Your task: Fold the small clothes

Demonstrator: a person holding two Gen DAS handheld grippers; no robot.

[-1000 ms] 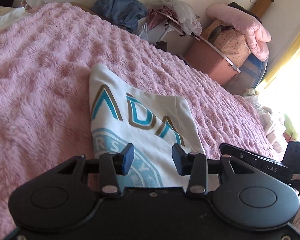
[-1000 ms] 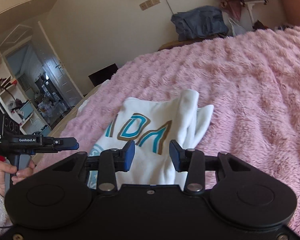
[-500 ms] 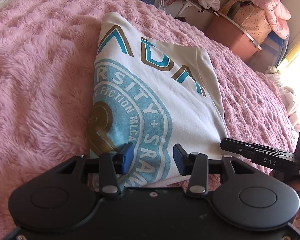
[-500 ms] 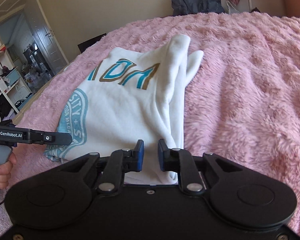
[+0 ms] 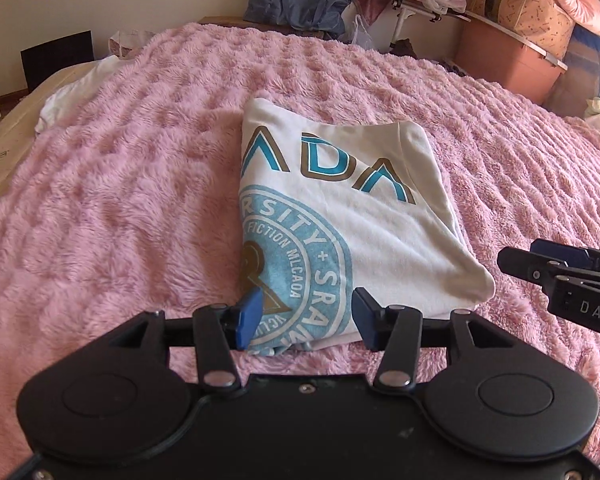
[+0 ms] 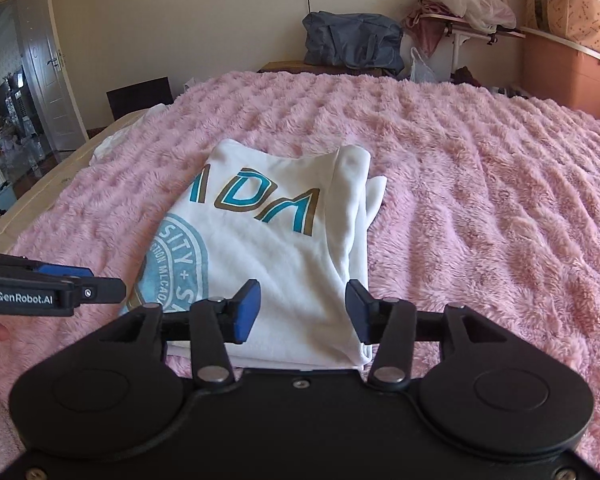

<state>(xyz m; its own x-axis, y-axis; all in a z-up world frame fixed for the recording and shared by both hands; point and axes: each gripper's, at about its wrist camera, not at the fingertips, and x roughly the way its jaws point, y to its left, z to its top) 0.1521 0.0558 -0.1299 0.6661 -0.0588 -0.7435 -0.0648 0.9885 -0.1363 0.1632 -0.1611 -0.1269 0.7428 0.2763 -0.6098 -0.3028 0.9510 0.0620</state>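
The folded shirt [image 5: 384, 236] at frame centre is white, printed with teal letters edged in brown-gold and a light blue round seal. Under it the fluffy blanket [image 5: 112, 200] is pink with a bumpy ripple pattern. Both grippers are black with blue pads [image 6: 247, 311]. Top centre, a bag [image 6: 352, 42] is slate blue.

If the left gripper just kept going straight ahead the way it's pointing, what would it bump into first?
Most likely the folded white shirt: the open left gripper points at its near edge on the pink blanket. Its height above the shirt is unclear.
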